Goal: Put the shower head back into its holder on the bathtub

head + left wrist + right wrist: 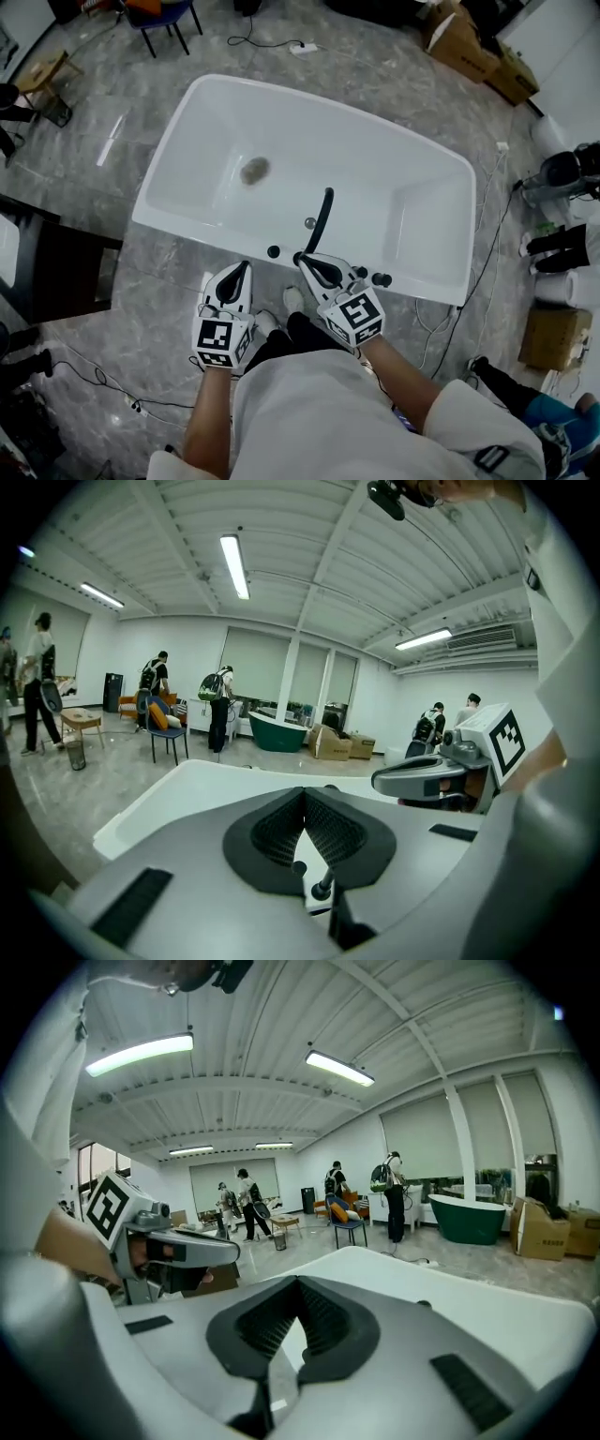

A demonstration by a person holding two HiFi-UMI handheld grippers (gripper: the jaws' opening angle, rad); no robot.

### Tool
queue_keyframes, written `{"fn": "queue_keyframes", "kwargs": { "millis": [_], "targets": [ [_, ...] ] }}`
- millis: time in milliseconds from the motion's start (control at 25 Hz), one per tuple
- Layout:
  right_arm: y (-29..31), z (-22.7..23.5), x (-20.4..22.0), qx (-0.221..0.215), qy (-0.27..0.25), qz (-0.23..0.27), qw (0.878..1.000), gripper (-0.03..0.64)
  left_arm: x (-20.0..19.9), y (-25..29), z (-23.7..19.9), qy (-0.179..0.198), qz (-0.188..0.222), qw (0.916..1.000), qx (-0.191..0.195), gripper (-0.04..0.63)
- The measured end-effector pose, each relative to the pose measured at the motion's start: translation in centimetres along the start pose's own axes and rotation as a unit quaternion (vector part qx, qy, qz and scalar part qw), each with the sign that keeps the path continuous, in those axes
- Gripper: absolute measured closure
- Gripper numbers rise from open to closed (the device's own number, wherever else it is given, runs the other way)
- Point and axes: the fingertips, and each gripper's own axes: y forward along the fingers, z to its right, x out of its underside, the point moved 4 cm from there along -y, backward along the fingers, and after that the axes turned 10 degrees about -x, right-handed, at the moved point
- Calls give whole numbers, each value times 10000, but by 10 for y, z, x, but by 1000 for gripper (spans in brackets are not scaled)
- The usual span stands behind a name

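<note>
The left gripper [241,271] hangs just short of the tub [187,232] rim with its jaws together and nothing between them, so from that side I see little to fear, unless it swings across and clips the knob [273,251] on the ledge. Next along is the shower head [323,217], a dark curved piece rising from the near rim and leaning out over the basin. It looks to me as if it is sitting in its holder already, though from here I can't make out how deep it sits. That is the main worry: if it is only perched, its own weight and the slant over the basin could tip it out and send it clattering into the tub. The right gripper [309,265] is narrow too, jaws closed on nothing, but its tips are right beside the foot of the shower head, touching or nearly so; I can't tell which. A careless pull back from there, or a sideways twitch, could catch the head and lever it out of the holder. Further right on the rim sits another knob [382,279], close under that gripper's body, and a brush against it might turn it.
</note>
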Motion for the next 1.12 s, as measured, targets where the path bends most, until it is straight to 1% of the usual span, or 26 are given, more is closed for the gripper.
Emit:
{"fn": "queue_keyframes", "kwargs": {
  "millis": [160,360,480,680,840,1120],
  "targets": [
    [-29,-7,-26,-121,-40,212,9997,598,-17,-24,13,138,126,9998,-2,583],
    [-47,-14,-42,-145,-63,366,9992,598,-30,-45,21,-12,295,9996,-51,583],
    [-53,-18,-47,-207,-103,406,9989,598,-35,-52,25,-4,374,9993,-49,583],
    [-61,-19,-56,-281,-166,459,9984,598,-39,-56,32,139,427,9990,-44,583],
    [-60,-23,-59,-286,-206,459,9983,598,-41,-57,32,80,490,9988,-41,583],
    [-55,-21,-58,-251,-177,437,9986,598,-50,-49,33,142,526,9985,84,583]
  ]
}}
